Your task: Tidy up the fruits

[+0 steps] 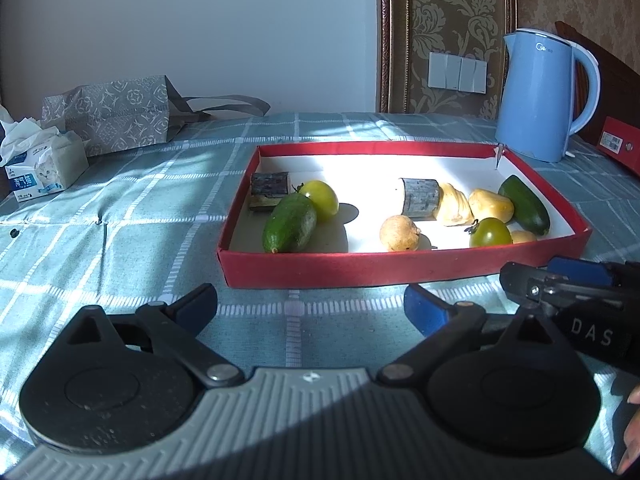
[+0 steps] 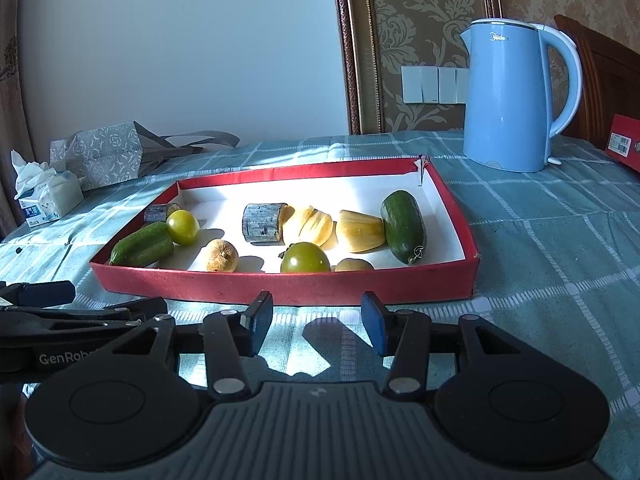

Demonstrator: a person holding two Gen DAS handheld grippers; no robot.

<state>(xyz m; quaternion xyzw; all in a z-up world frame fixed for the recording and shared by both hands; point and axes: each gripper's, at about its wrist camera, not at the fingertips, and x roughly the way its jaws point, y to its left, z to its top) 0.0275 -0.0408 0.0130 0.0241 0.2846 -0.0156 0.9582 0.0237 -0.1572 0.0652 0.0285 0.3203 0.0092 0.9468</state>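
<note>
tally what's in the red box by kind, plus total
In the red box:
Cucumbers: 2
Green tomatoes: 2
Grey-barked stubs: 2
Pale yellow ridged pieces: 2
Round tan fruits: 2, the second mostly hidden by the box wall
Total: 10

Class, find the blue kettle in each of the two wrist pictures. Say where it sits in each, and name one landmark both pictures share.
Left wrist view: the blue kettle stands upper right, on the checked cloth behind the far right corner of the red tray.
Right wrist view: the blue kettle stands upper right, behind and to the right of the red tray.
Shared landmark: the white wall switches just left of the kettle.
</note>
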